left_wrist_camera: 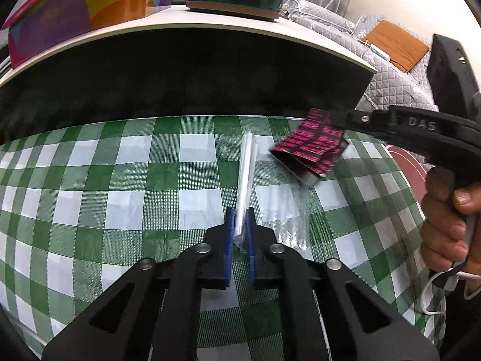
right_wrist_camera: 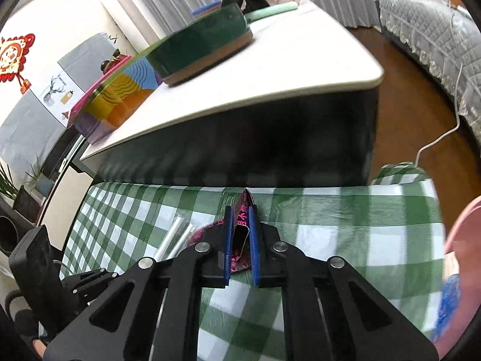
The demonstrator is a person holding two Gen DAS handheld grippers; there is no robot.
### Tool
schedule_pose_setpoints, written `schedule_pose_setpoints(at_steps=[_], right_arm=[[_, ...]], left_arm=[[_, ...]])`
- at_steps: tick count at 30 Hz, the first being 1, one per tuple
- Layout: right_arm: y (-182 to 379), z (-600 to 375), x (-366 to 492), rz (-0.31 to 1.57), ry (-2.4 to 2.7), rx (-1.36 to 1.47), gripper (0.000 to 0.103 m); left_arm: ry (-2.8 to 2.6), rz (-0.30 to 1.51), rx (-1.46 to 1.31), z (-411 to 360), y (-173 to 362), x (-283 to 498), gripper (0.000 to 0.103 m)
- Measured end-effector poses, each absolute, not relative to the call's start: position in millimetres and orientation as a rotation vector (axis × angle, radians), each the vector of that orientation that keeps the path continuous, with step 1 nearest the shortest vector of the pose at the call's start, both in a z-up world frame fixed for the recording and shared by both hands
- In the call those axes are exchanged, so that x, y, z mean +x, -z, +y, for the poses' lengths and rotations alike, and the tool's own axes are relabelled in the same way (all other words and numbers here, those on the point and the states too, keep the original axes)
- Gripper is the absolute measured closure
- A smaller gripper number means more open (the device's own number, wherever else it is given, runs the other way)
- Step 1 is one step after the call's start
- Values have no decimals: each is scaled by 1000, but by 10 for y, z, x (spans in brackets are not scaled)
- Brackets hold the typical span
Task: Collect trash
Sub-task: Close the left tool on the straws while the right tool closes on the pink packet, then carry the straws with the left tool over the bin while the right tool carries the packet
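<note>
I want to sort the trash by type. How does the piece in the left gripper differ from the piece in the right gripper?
The left gripper holds a clear plastic sleeve with white straws, long and thin; the right gripper holds a pink-and-black wrapper, short and folded. The sleeve is transparent; the wrapper is opaque and printed. Both are pinched between blue pads above the green checked tablecloth.

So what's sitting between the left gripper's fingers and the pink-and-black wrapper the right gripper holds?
In the left wrist view, only crinkled clear plastic film on the green checked cloth lies between the left gripper, shut on wrapped straws, and the wrapper.
</note>
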State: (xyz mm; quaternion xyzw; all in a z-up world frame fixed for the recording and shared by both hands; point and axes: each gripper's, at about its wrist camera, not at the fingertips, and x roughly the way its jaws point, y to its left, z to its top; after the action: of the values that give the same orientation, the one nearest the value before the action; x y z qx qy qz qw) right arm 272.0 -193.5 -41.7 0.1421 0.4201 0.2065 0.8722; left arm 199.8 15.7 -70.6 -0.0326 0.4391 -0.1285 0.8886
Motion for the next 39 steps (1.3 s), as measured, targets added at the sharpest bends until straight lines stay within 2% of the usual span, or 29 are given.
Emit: schedule_pose_setpoints(at_steps=[26, 32, 39], right_arm=[[-719, -2594, 1281, 649, -255, 31, 94], [-851, -2701, 952, 583, -222, 7, 94], [-755, -2806, 751, 562, -185, -8, 94]], left_arm=[[247, 796, -33, 63, 150, 1392, 98], [243, 781, -30, -10, 106, 1207, 98], [248, 767, -26, -119, 74, 991, 98]])
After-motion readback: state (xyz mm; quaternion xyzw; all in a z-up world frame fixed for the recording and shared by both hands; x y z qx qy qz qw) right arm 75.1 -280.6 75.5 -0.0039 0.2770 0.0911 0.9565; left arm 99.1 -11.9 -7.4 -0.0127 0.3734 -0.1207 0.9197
